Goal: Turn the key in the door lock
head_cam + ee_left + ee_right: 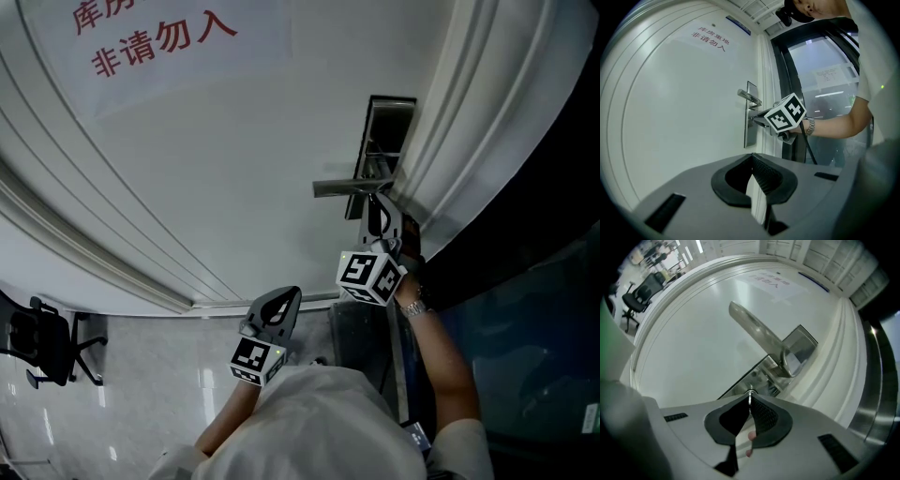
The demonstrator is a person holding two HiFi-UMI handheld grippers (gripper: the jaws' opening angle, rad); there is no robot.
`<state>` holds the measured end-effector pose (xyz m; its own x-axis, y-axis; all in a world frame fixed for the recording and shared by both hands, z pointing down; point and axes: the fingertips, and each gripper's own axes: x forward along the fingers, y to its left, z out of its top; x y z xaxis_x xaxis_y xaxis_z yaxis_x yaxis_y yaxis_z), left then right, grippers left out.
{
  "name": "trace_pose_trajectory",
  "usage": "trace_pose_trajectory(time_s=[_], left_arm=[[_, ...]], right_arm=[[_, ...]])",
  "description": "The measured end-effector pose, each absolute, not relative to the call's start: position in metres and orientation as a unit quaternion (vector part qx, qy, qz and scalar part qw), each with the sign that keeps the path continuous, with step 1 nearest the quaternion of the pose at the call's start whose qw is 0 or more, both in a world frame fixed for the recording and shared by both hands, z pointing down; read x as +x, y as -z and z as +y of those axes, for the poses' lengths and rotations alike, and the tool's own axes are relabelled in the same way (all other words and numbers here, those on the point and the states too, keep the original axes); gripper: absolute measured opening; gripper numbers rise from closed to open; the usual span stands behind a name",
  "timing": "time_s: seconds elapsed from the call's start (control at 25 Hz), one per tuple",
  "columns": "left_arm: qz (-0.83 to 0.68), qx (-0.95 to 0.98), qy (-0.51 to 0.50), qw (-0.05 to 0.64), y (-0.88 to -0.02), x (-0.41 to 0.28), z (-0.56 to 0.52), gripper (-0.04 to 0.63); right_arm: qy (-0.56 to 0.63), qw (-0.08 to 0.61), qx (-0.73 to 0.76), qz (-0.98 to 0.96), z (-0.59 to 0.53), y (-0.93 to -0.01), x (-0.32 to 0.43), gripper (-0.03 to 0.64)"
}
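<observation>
The right gripper (pixel 750 404) pinches the key (pixel 750 393), a thin metal edge caught at its jaw tips. The key sits in the lock plate (pixel 801 345), at 7 o'clock from the handle (pixel 759 333) in the right gripper view. The left gripper (pixel 751 161) hangs back from the door (pixel 684 108), jaws pressed together on nothing. The hold looks slight: twisting harder could let the key slip between the pads. Turning off the key's own line might bend it or jam the lock. The handle at 12 o'clock in the head view could catch the gripper.
</observation>
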<state>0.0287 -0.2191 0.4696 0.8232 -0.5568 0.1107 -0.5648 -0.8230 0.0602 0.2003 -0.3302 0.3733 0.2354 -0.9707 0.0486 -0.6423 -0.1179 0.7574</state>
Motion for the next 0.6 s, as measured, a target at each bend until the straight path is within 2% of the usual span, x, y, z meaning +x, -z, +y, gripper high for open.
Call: trace_pose_trajectory(time_s=[0.6], left_arm=[[-0.300,0.952,-0.042,0.047,-0.470,0.033,-0.221,0.006]], right_arm=[[-0.074,0.002,0.742,-0.666,-0.330,-0.371,0.211,0.012]])
